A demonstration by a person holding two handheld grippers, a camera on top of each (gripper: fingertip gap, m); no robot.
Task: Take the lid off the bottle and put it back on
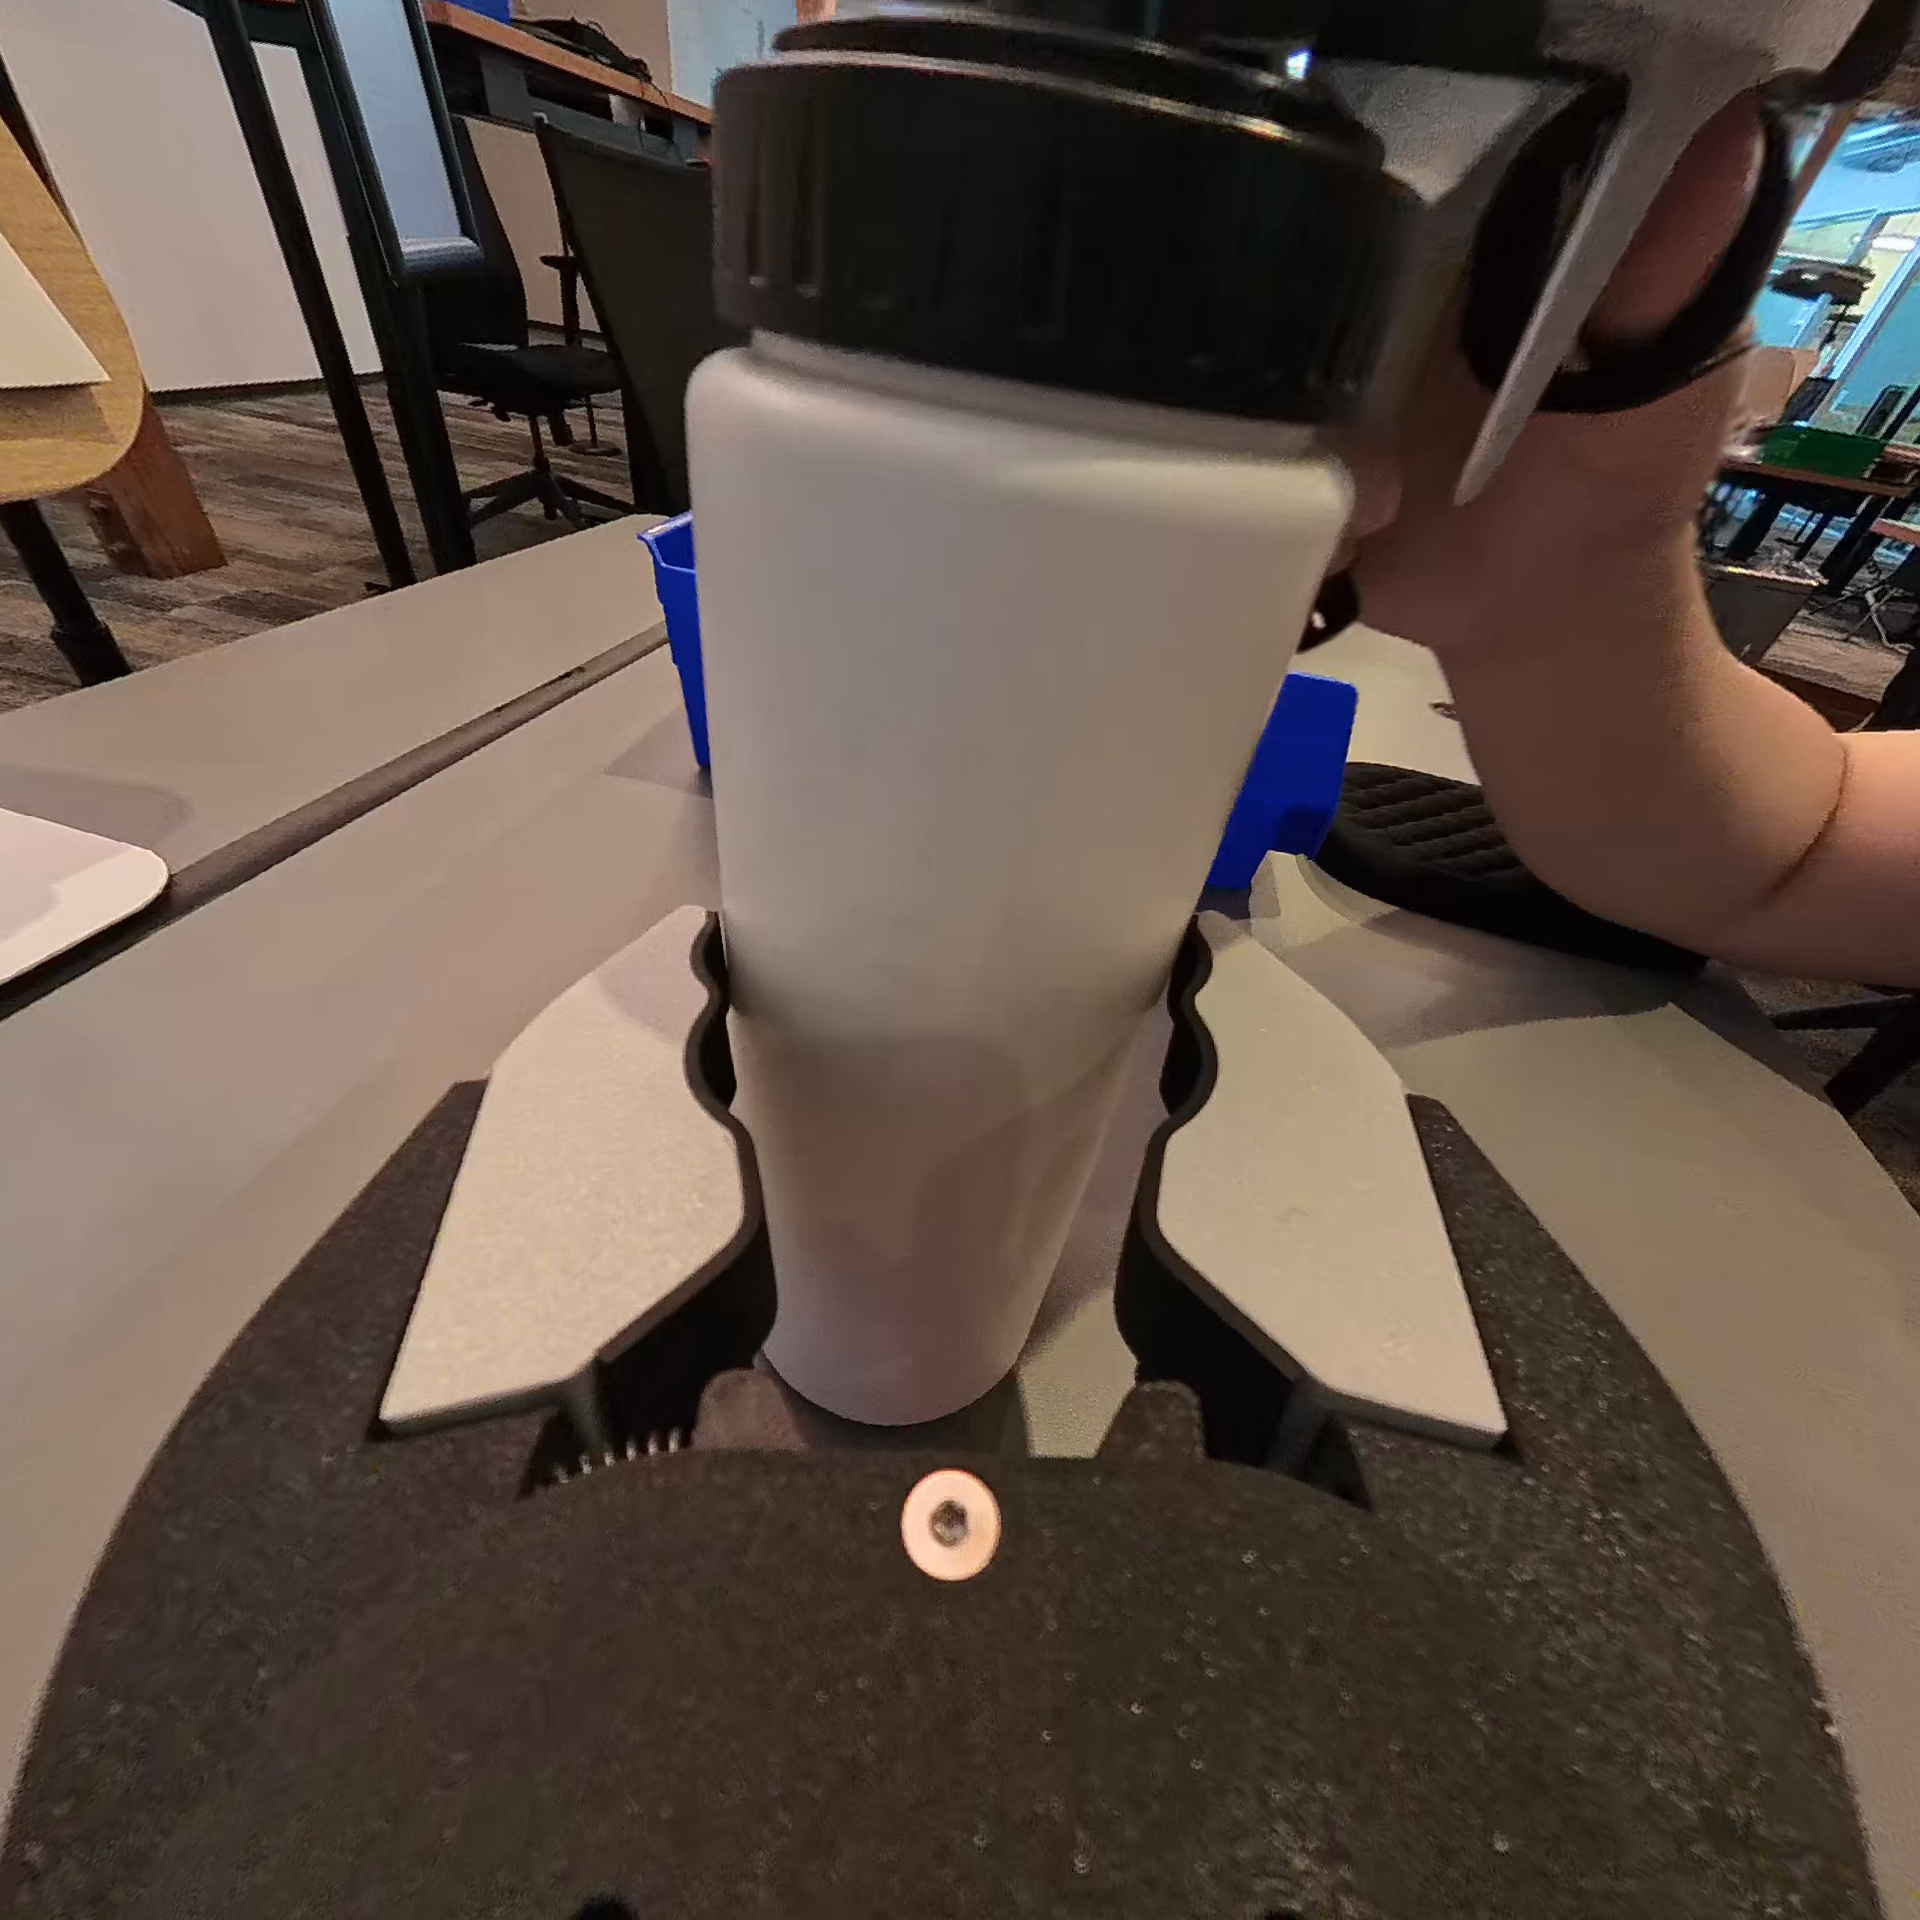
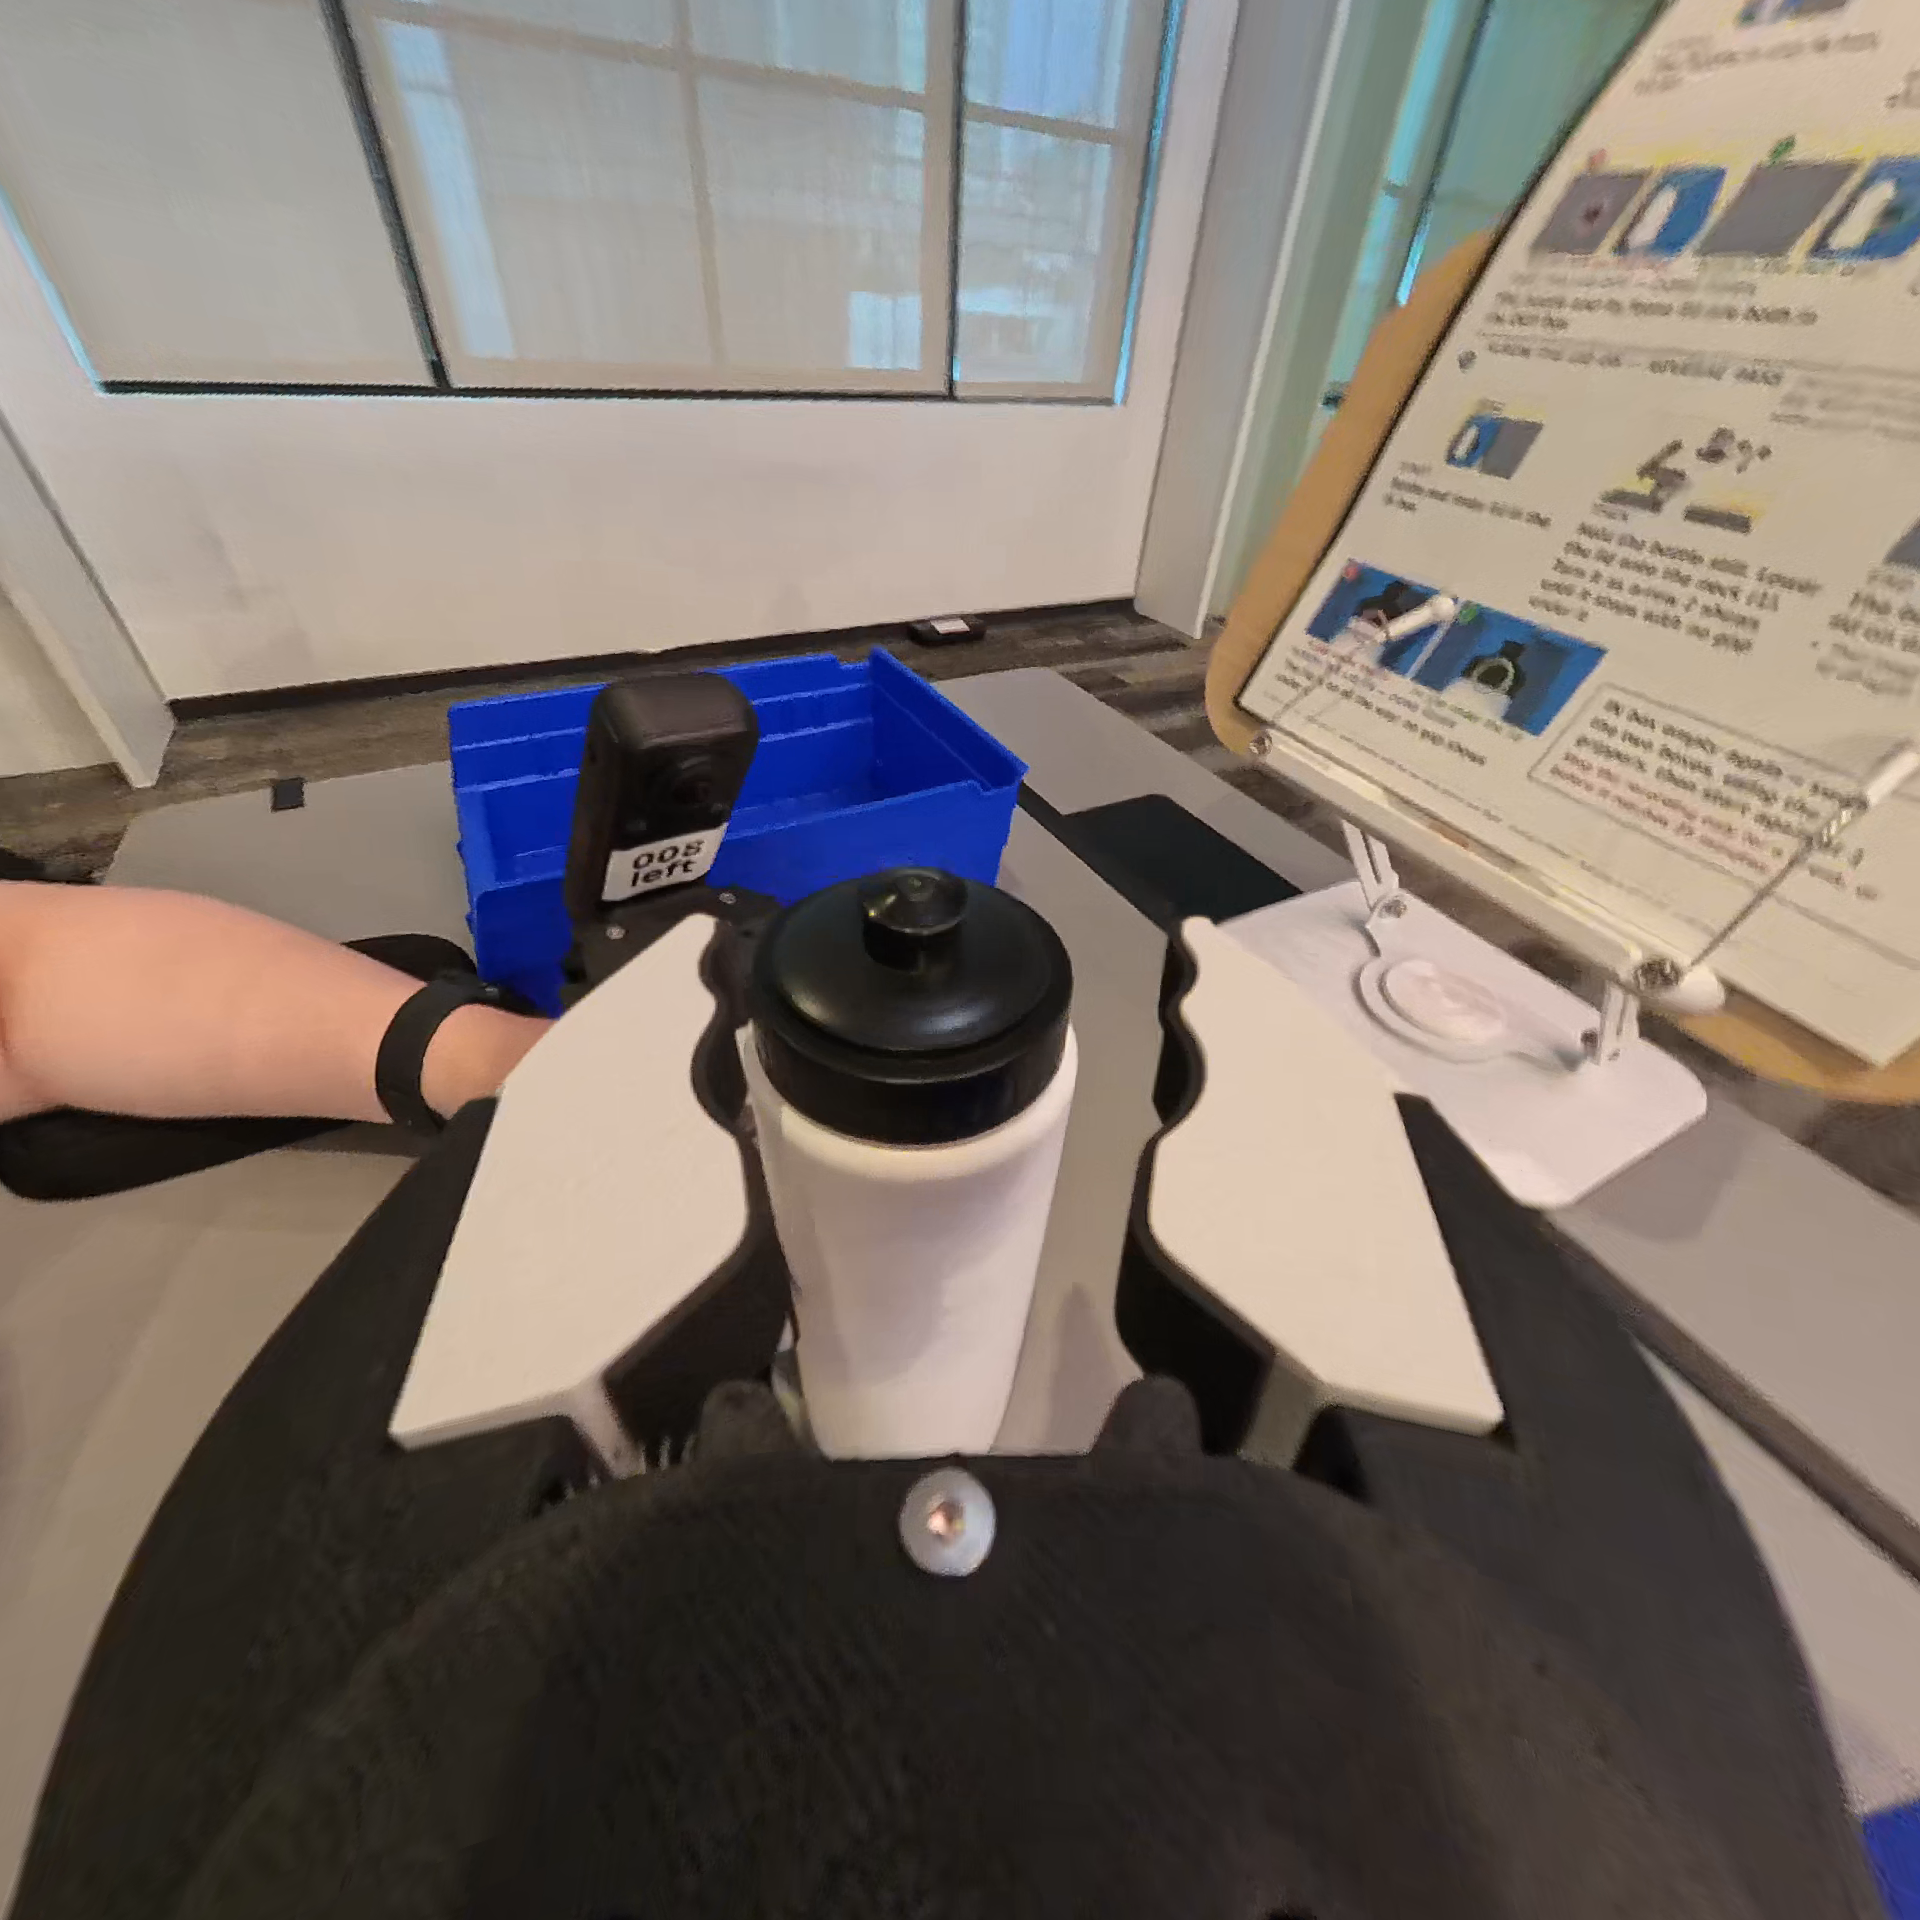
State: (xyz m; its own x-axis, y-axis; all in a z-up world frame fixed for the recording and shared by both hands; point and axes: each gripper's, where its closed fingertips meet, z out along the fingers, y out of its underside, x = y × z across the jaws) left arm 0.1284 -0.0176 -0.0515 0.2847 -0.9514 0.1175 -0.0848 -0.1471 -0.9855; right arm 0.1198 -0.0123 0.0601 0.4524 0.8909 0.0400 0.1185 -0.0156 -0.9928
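A white bottle [image 1: 997, 727] with a black screw lid [image 1: 1039, 208] stands upright on the grey table [image 1: 312, 987]. My left gripper [image 1: 951, 956] is shut on the bottle's lower body, with both fingers pressed against its sides. In the right wrist view the lid [image 2: 914, 997] sits on the bottle [image 2: 914, 1247] between the fingers of my right gripper [image 2: 951, 956]. That gripper is open: its left finger is at the lid and a gap shows on the right side. The right gripper's finger [image 1: 1538, 312] shows beside the lid in the left wrist view.
A blue bin [image 2: 831, 790] sits on the table just behind the bottle. An instruction sheet on a white stand [image 2: 1558, 1060] is at the right. A black pad [image 1: 1455, 862] lies under the person's forearm [image 1: 1662, 779]. Chairs and desks stand beyond the table.
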